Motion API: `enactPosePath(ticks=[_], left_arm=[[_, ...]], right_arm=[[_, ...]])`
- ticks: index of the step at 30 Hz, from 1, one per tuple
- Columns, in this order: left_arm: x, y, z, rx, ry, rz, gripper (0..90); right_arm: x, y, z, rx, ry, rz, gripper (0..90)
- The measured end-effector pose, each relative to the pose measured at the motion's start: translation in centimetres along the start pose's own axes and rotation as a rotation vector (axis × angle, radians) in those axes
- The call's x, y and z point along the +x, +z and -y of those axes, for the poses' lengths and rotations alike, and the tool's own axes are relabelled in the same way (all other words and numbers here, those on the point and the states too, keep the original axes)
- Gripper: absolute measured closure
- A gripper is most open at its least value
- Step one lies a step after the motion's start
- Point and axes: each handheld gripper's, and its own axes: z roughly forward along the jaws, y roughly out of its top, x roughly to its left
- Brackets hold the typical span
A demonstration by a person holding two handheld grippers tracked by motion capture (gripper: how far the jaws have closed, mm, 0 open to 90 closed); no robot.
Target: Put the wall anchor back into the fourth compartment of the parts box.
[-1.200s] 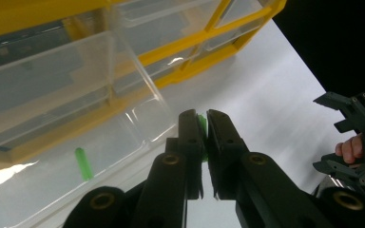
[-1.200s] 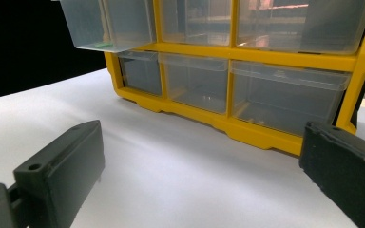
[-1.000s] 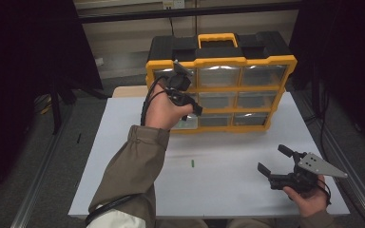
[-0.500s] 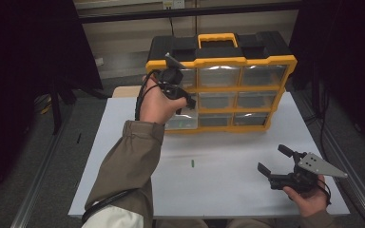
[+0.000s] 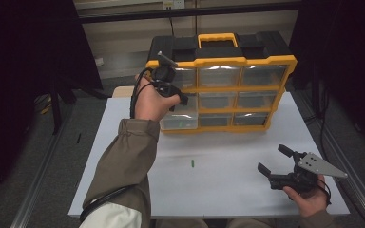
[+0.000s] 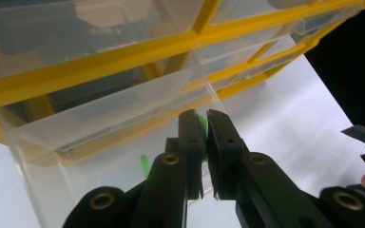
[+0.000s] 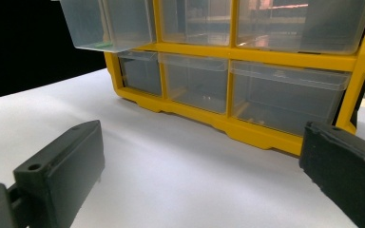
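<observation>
The small bright-green plastic piece (image 6: 201, 128) was slim and mostly hidden, clamped between the jaws of the left gripper (image 6: 204, 124) over the pulled-out clear plastic drawer (image 6: 100, 128) of the yellow-framed organiser cabinet (image 5: 228, 61). Its shape was hard to make out (another green piece (image 5: 192, 164) lay on the white worktop (image 5: 218, 190)). The right gripper (image 5: 274, 160), jaws spread and empty, rested near the worktop's front edge with bare surface around it.

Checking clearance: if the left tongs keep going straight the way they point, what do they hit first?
Probably the pulled-out clear drawer of the yellow organizer: the left tongs, shut on a small green piece, point into it. Depth is unclear.
</observation>
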Motion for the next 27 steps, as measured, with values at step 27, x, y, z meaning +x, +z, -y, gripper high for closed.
enactPosePath(ticks=[27], left_arm=[[1.3,1.1,0.5,0.003,0.016,-0.106,84.9]], right_arm=[[0.0,0.0,0.0,0.001,0.002,-0.001,1.1]])
